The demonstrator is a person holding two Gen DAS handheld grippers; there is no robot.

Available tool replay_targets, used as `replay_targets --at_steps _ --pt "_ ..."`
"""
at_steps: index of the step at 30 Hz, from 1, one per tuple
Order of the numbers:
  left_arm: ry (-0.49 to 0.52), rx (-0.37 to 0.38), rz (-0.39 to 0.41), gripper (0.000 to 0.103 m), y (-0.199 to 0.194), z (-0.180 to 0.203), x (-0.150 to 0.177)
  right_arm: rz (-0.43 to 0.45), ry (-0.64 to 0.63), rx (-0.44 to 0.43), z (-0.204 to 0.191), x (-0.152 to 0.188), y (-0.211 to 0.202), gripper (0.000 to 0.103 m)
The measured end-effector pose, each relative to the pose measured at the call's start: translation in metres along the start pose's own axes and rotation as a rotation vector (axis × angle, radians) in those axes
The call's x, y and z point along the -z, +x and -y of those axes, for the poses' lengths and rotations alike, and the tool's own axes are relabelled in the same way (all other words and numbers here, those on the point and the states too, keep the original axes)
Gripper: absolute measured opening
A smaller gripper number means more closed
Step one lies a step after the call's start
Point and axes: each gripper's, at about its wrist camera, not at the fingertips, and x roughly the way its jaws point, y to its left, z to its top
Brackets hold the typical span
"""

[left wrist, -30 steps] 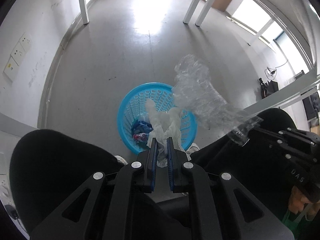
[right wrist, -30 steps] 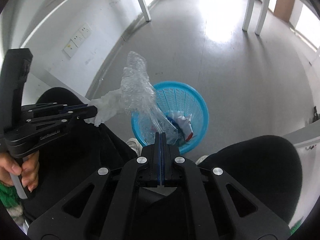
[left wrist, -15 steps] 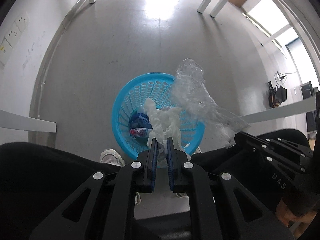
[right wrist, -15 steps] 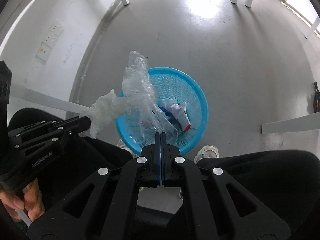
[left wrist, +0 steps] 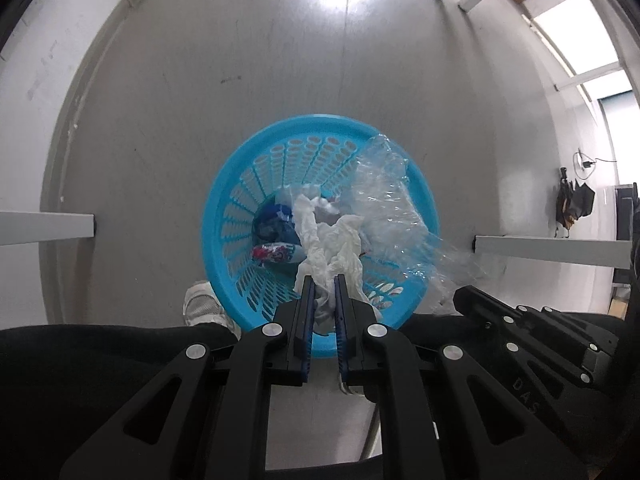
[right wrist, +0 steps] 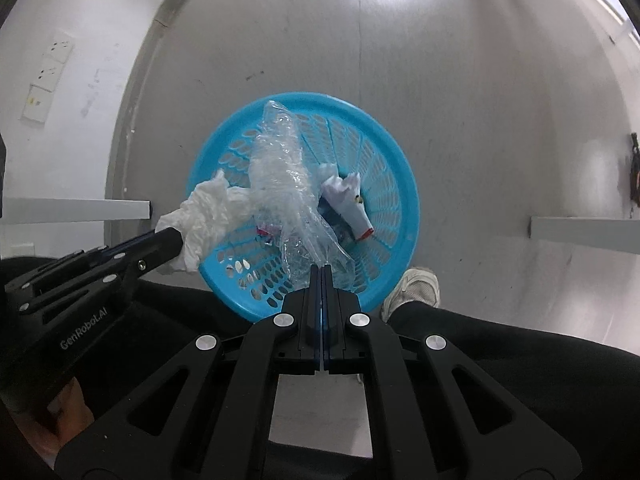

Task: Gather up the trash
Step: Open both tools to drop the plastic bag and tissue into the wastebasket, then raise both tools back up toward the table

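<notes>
A round blue slotted basket [left wrist: 248, 200] [right wrist: 384, 148] stands on the grey floor below both grippers. My left gripper [left wrist: 323, 280] is shut on a crumpled white tissue [left wrist: 332, 236] [right wrist: 204, 216] that hangs over the basket's near side. My right gripper [right wrist: 321, 270] is shut on a clear crinkled plastic wrap [right wrist: 284, 176] [left wrist: 388, 208] that dangles over the basket's opening. Inside the basket lie a blue wrapper [left wrist: 270, 220], a red-and-white printed packet [left wrist: 276, 254] and a white paper scrap with a red tip [right wrist: 350, 204].
Black trouser legs [left wrist: 100, 360] and a white shoe [right wrist: 416, 288] of the person sit close under the basket. Grey table rails [left wrist: 44, 226] [right wrist: 584, 234] cross at left and right. A white wall with sockets [right wrist: 44, 80] runs along the left.
Both grippers have come down toward the basket with their trash, and the basket fills more of each view. The tissue and plastic wrap now hang over the basket's opening.
</notes>
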Motion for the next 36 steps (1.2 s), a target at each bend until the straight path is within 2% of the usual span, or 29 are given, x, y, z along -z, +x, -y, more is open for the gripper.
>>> replay_targets --at_steps 6,7,8,10,15,22,28,31,33,36 --pt "-0.006 -0.004 -0.024 0.01 0.007 0.001 -0.002 -0.032 0.012 0.015 0.001 -0.004 0.014 0.003" --pt "-0.007 0.001 -0.02 0.018 0.007 0.002 -0.003 -0.032 0.017 0.012 0.0 -0.005 0.014 0.003" --pt "-0.012 0.006 -0.014 0.029 0.005 0.002 -0.003 -0.031 0.02 0.008 0.001 -0.006 0.013 0.004" --pt "-0.026 0.008 0.0 0.033 0.002 -0.001 -0.004 -0.025 0.024 0.006 0.001 -0.004 0.012 0.016" --pt "-0.042 0.017 0.011 0.034 -0.004 -0.005 -0.001 -0.001 0.005 0.008 -0.002 0.001 0.002 0.022" --pt "0.003 0.026 0.058 0.039 -0.031 -0.005 0.017 0.064 -0.042 -0.004 -0.011 0.022 -0.03 0.031" --pt "0.032 0.053 0.126 0.045 -0.071 -0.009 0.04 0.144 -0.077 -0.029 -0.017 0.05 -0.067 0.033" --pt "0.065 0.044 0.153 0.045 -0.084 -0.007 0.052 0.187 -0.11 -0.039 -0.019 0.066 -0.087 0.04" --pt "0.109 0.024 0.179 0.045 -0.096 -0.001 0.064 0.222 -0.12 -0.045 -0.019 0.076 -0.102 0.041" --pt "0.148 0.021 0.237 0.052 -0.119 0.005 0.08 0.264 -0.133 -0.05 -0.017 0.09 -0.123 0.043"
